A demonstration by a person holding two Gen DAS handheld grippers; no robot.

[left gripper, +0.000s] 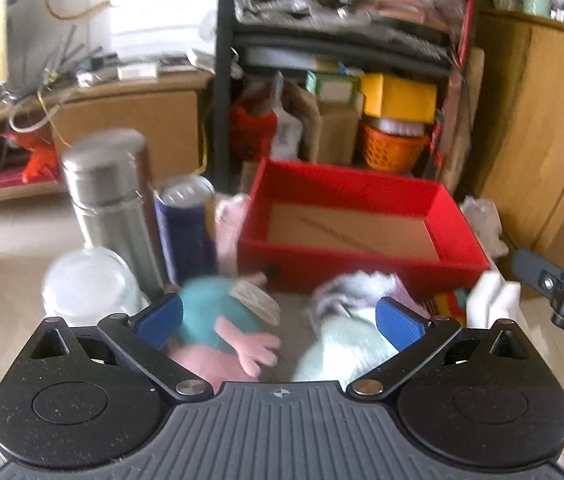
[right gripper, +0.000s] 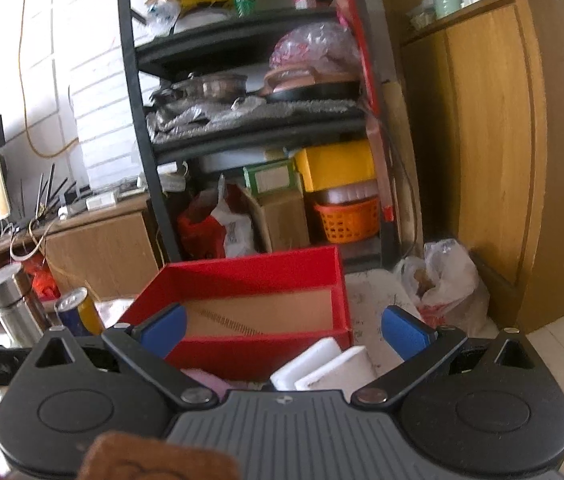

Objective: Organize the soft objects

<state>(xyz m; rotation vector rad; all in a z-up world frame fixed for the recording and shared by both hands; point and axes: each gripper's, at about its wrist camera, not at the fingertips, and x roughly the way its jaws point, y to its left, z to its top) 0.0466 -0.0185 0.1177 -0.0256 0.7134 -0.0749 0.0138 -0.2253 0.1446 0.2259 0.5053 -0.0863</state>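
Observation:
An empty red box [left gripper: 362,220] with a cardboard floor stands ahead of both grippers; it also shows in the right wrist view [right gripper: 249,280]. My left gripper [left gripper: 279,318] is open, its jaws wide above a teal and pink plush toy [left gripper: 225,328] and a pale green and grey soft cloth [left gripper: 346,332] that lie in front of the box. My right gripper [right gripper: 282,330] is open and empty, above white foam blocks [right gripper: 330,368] by the box's near right corner. It shows at the right edge of the left wrist view [left gripper: 562,292].
A steel flask [left gripper: 109,200], a blue can [left gripper: 185,224] and a clear glass jar [left gripper: 85,284] stand left of the box. A black shelf rack [right gripper: 249,120] full of clutter stands behind, a wooden cabinet [right gripper: 502,140] to the right, and a plastic bag [right gripper: 446,280] at its foot.

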